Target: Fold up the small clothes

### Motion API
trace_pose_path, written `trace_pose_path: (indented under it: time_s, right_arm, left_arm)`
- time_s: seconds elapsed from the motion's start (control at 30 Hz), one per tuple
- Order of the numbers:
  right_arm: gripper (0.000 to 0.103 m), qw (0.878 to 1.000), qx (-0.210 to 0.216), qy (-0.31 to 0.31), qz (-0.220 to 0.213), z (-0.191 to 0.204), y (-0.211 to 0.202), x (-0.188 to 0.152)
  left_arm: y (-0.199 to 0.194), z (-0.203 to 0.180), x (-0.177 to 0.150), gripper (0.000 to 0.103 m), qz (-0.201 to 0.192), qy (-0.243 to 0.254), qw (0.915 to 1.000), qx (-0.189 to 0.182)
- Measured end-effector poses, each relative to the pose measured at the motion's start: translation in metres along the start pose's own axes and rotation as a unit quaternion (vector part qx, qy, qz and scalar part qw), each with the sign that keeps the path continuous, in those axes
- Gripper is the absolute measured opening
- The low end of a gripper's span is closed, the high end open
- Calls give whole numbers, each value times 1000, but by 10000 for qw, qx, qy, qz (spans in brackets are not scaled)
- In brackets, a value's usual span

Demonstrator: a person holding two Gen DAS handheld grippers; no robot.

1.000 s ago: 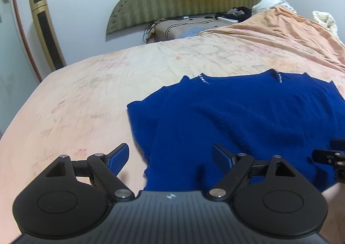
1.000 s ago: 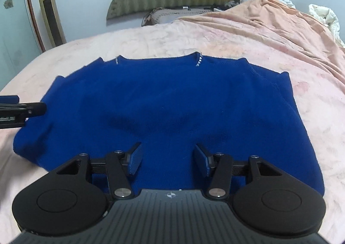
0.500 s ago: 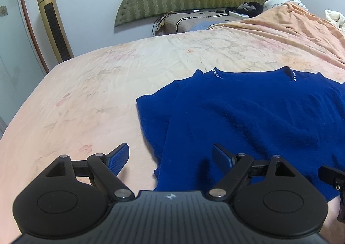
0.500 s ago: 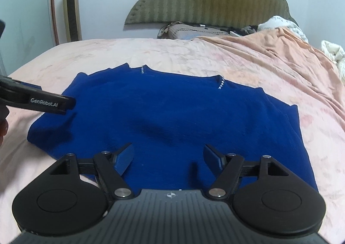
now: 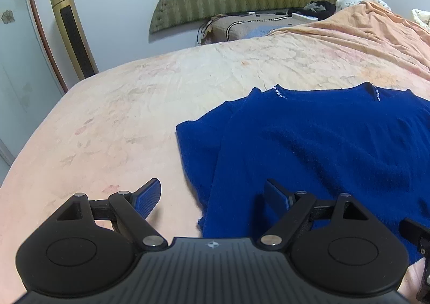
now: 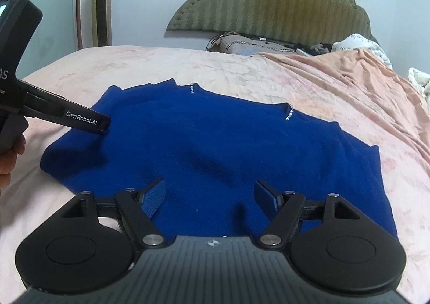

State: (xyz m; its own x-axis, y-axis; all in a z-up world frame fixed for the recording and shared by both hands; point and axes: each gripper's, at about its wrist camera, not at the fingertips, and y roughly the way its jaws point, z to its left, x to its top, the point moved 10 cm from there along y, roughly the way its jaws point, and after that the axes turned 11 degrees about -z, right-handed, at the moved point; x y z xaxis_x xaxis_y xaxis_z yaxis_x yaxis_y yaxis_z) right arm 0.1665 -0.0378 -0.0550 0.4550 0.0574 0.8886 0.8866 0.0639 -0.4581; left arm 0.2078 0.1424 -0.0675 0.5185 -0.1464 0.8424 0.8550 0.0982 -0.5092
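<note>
A royal-blue knit top (image 5: 309, 148) lies flat on the bed, neckline with small beads at the far side; it also shows in the right wrist view (image 6: 215, 148). My left gripper (image 5: 212, 195) is open and empty above the top's near left corner, its left finger over bare bedspread, its right finger over the cloth. My right gripper (image 6: 209, 195) is open and empty above the middle of the near hem. The left gripper's finger (image 6: 80, 118) shows in the right wrist view over the top's left side.
The bed is covered with a pale pink floral bedspread (image 5: 121, 115). An orange blanket (image 6: 362, 83) is heaped at the far right. A green headboard (image 6: 268, 3), pillows and a gold tower fan (image 5: 72, 29) stand at the back.
Both grippers have drawn back and up from the top, staying open. The right wrist view has swung so the left gripper shows larger at its left edge.
</note>
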Motion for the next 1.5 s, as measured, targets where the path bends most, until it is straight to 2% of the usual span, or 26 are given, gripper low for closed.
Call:
trace_pose_path:
  time_s: [0.43,0.6,0.67,0.73,0.8,0.9,1.03,1.37,1.5]
  right_arm:
    - [80,9985,-430,281,-203,-52,30,16]
    - [80,9963,-695,463,200,-80,70,8]
    - [85,9942,-866,535,339,-90,83,-1]
    - [97,9933,-937,645,222,-92,87,-5]
    - [103,9930,-1004,619,81,-92,89,-11]
    - [103,9928,-1029,610,21,-92,90,-14]
    - [103,9926,-988,713,16,-95,90,-13]
    - [103,9924,-985,738,3,-95,89,-13]
    - [103,9924,-983,743,8,-95,89,-14]
  left_arm:
    - [22,-16,16,84,-85,-166,9998,-61]
    - [42,-19,8,84,47,-146,9996,242]
    - [44,-22,3,84,-15,-148,9994,308]
    - [45,-25,-1,86,-134,-125,9991,391]
    - [43,-26,-2,94,-312,-36,9983,497]
    - [44,-24,-3,100,-510,68,9968,618]
    - [43,-17,-8,101,-571,-261,9967,517]
    - [52,-2,-18,103,-255,-1275,9915,61]
    - [52,-3,-18,103,-264,-1260,9917,77]
